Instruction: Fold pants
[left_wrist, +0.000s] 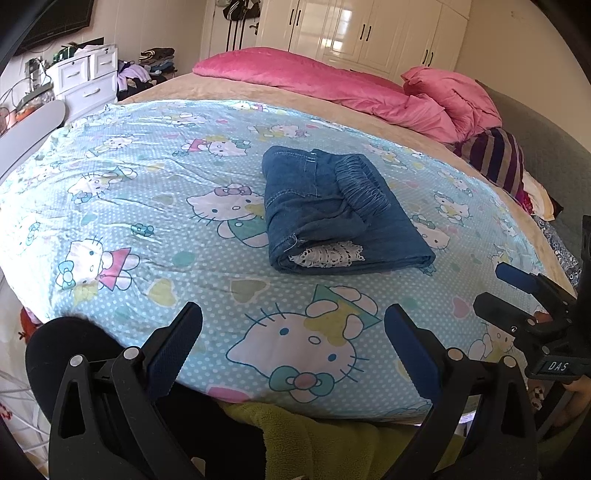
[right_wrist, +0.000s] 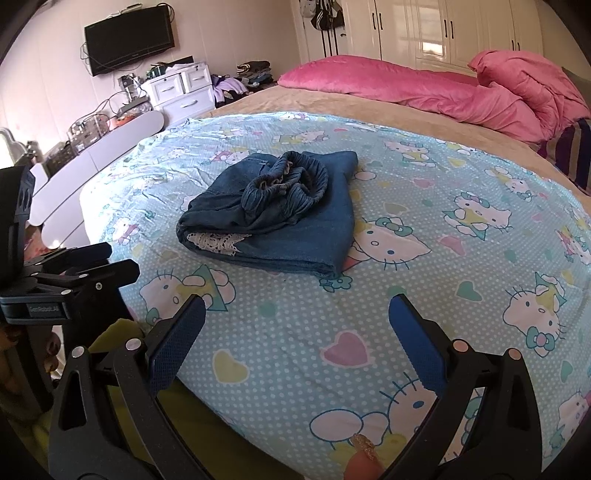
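Blue denim pants (left_wrist: 332, 214) lie folded into a compact bundle on the light-blue cartoon-cat sheet (left_wrist: 147, 206). Their elastic waistband sits on top and white lace trim peeks out at the near edge. The right wrist view shows the same pants (right_wrist: 280, 218) ahead and slightly left. My left gripper (left_wrist: 293, 332) hovers open over the near edge of the bed, well short of the bundle, holding nothing. My right gripper (right_wrist: 297, 325) is likewise open and empty. Each gripper appears at the side of the other's view: the right one (left_wrist: 517, 291), the left one (right_wrist: 74, 266).
A pink duvet (left_wrist: 332, 81) is bunched along the far side of the bed, with a striped cloth (left_wrist: 495, 158) at the right. White drawers (left_wrist: 85, 81) and a wall TV (right_wrist: 129, 37) stand at left, wardrobes (left_wrist: 369, 33) behind. A yellow-green towel (left_wrist: 314, 443) hangs below the bed edge.
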